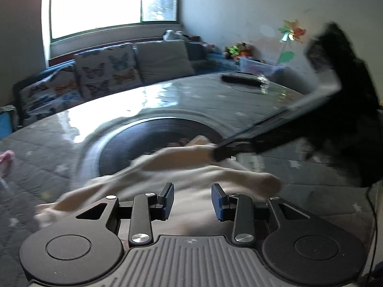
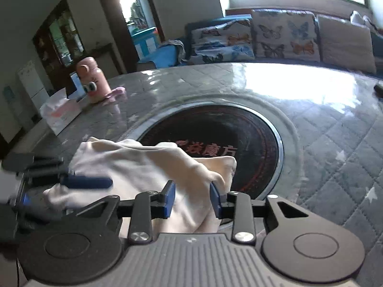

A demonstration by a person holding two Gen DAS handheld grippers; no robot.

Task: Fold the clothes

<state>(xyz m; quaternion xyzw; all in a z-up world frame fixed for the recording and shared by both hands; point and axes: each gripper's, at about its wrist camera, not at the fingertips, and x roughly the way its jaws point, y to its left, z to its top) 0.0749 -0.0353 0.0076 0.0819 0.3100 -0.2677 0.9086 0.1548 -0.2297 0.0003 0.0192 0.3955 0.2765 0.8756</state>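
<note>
So the cream-white soft cloth garment (image 2: 143,165) is lying bunched up on the grey quilted table cover (image 2: 335,148), right at the near edge of the round black glass cooktop inset (image 2: 229,134) with red characters on it. Part of the fabric spills over the cooktop's chrome ring.

The right gripper (image 2: 192,199) sits low over the garment with its blue-padded fingers spread apart. A raised fold of the cloth sits between them and rides up against the right-hand pad, but the jaws aren't pinched on it. From the left wrist view the same gripper comes in from the right as a dark blurry shape with its tips down at the garment's far edge.

The left gripper (image 1: 192,202) is hanging just above the near side of the garment (image 1: 191,174), jaws apart too, nothing between the pads. In the right wrist view it's at the left side of the cloth, one blue finger (image 2: 88,182) lying across the fabric.

Further out: a pink cartoon-face bottle (image 2: 93,81) stands at the table's far left, next to a white tissue box (image 2: 59,112). A black remote-like slab (image 1: 239,79) lies on the far side of the table. Behind that there's a sofa with butterfly-print cushions (image 2: 284,35) under a bright window (image 1: 112,2).
</note>
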